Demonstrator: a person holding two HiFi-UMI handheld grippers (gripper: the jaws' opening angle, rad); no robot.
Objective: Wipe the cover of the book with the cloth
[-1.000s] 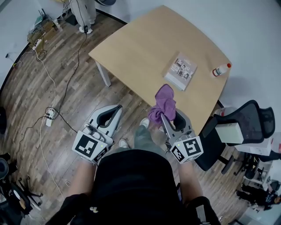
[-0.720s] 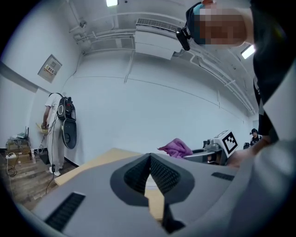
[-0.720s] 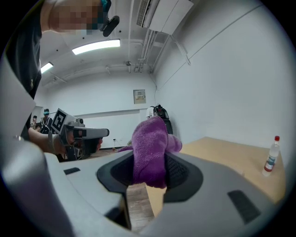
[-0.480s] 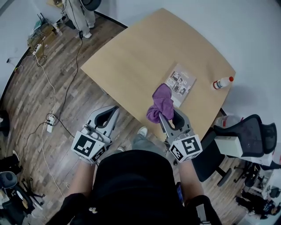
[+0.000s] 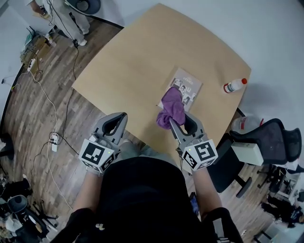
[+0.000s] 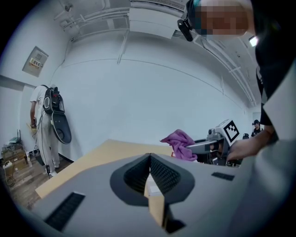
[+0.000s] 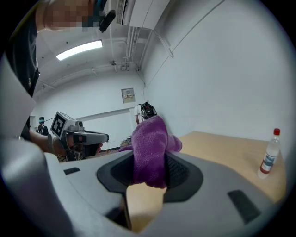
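A thin book (image 5: 186, 85) with a pale illustrated cover lies flat on the wooden table (image 5: 137, 61), towards its right side. My right gripper (image 5: 176, 122) is shut on a purple cloth (image 5: 170, 107) (image 7: 149, 149), which bunches up from the jaws and overlaps the book's near corner in the head view. Whether the cloth touches the book I cannot tell. My left gripper (image 5: 120, 119) (image 6: 149, 164) hangs at the table's near edge, shut with nothing in it; its view shows the cloth (image 6: 179, 142) off to the right.
A white plastic bottle with a red cap (image 5: 234, 85) (image 7: 269, 157) lies near the table's right edge. A black office chair (image 5: 273, 140) stands right of the table. Cables and a power strip (image 5: 53, 139) lie on the wood floor at left. A person (image 5: 66, 14) stands at the far left.
The table and book have drawn nearer and lower in the head view. My right gripper has carried the cloth forward over the table's near edge until it overlaps the book's corner. The left stays shut.
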